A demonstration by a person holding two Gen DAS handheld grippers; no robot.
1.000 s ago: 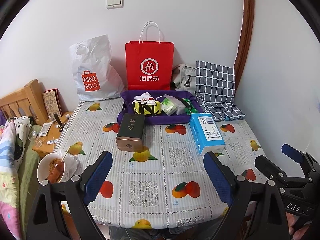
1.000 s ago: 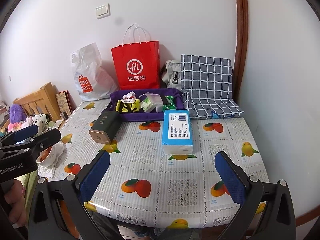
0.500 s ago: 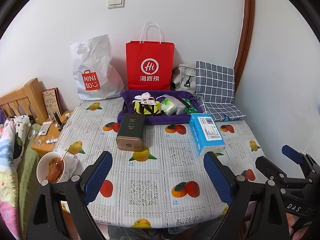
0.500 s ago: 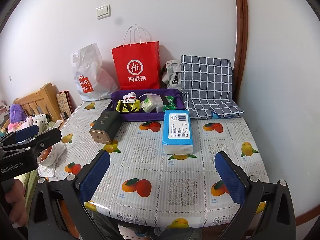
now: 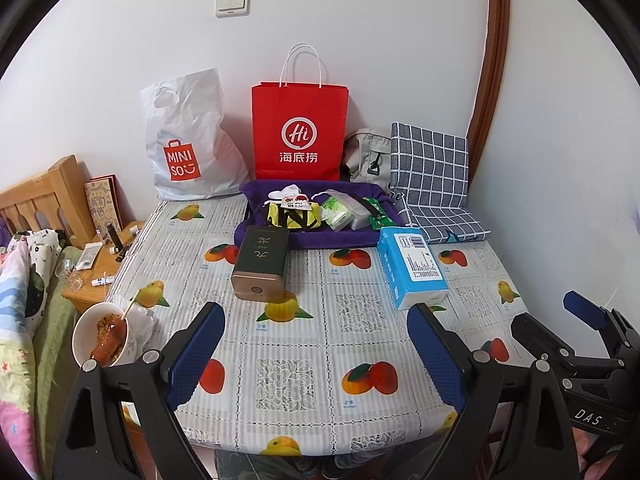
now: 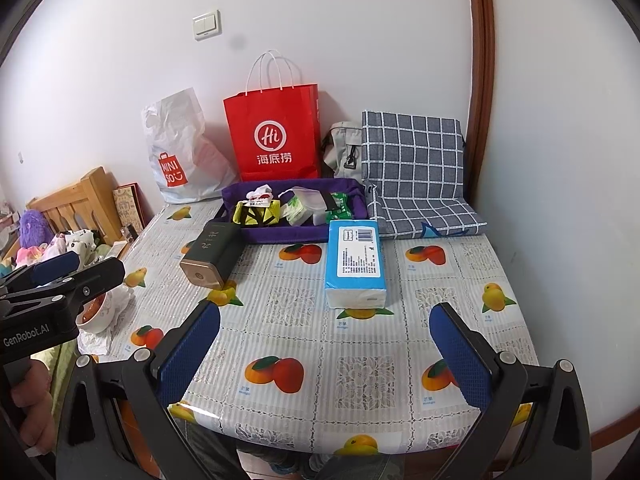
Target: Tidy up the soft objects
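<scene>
A blue and white tissue pack (image 5: 412, 266) (image 6: 356, 266) lies on the fruit-print tablecloth (image 5: 300, 376) (image 6: 360, 376). Behind it a purple tray (image 5: 316, 239) (image 6: 276, 234) holds a yellow-black pouch (image 5: 294, 218) (image 6: 256, 214), small packets and green wrappers. A grey checked cushion (image 5: 434, 184) (image 6: 416, 176) leans at the back right. My left gripper (image 5: 316, 354) is open and empty over the table's near edge. My right gripper (image 6: 324, 354) is open and empty there too, to the right of the left one.
A dark tin box (image 5: 262, 264) (image 6: 210, 254) lies left of the tissue pack. A red paper bag (image 5: 299, 132), a white Miniso bag (image 5: 188, 140) and a grey bag (image 5: 368, 156) stand against the wall. A food bowl (image 5: 102, 338) sits at the table's left edge.
</scene>
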